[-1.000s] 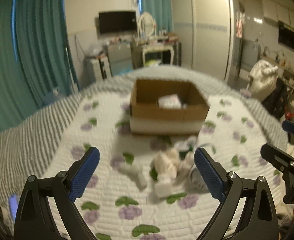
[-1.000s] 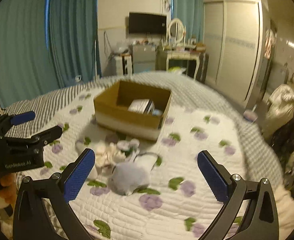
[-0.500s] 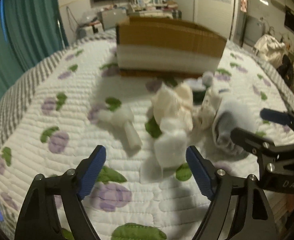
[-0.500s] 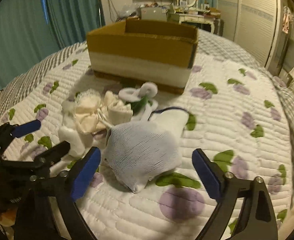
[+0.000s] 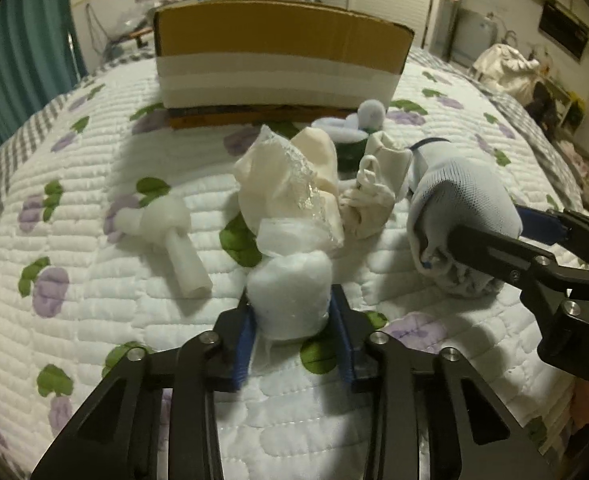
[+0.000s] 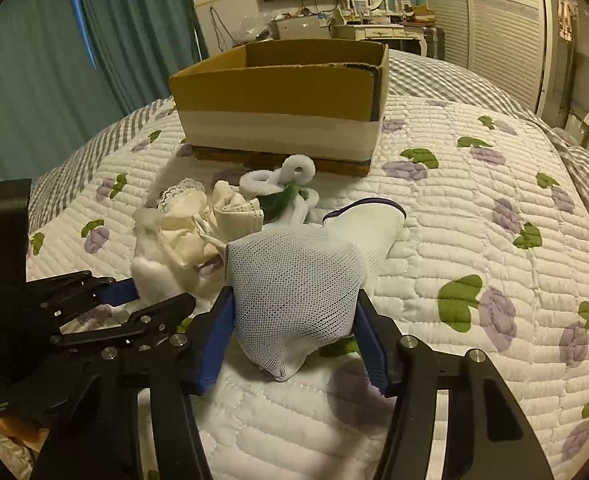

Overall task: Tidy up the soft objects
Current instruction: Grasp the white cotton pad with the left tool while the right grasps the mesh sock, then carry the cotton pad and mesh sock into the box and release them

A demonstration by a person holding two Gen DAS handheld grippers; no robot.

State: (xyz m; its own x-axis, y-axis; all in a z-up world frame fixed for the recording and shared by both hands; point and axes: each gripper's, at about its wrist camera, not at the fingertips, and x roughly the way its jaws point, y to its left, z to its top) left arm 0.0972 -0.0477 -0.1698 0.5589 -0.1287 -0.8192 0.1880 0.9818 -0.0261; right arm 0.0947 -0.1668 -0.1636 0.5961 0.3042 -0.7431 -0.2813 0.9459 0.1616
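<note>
A pile of soft things lies on the quilted bed in front of a cardboard box [image 5: 280,36]. My left gripper [image 5: 292,316] is shut on a white fluffy bundle [image 5: 290,292] at the pile's near edge. My right gripper [image 6: 294,312] is shut on a pale mesh bundle [image 6: 294,280], which also shows in the left wrist view [image 5: 464,204]. Cream lace cloths [image 5: 294,176], a knotted cream piece [image 5: 368,200], a white mushroom-shaped toy [image 5: 170,228] and a white and green pipe-cleaner piece [image 6: 290,184] lie between the grippers and the box.
The box [image 6: 282,96] is open-topped with a white band round its lower half. The quilt [image 6: 474,220] has purple flowers and green leaves. Teal curtains [image 6: 54,60] hang at the left; a wardrobe [image 6: 502,20] and dresser stand behind the bed.
Both grippers came down from above the bed to the pile and closed: the left on the white fluffy bundle, the right on the mesh bundle.
</note>
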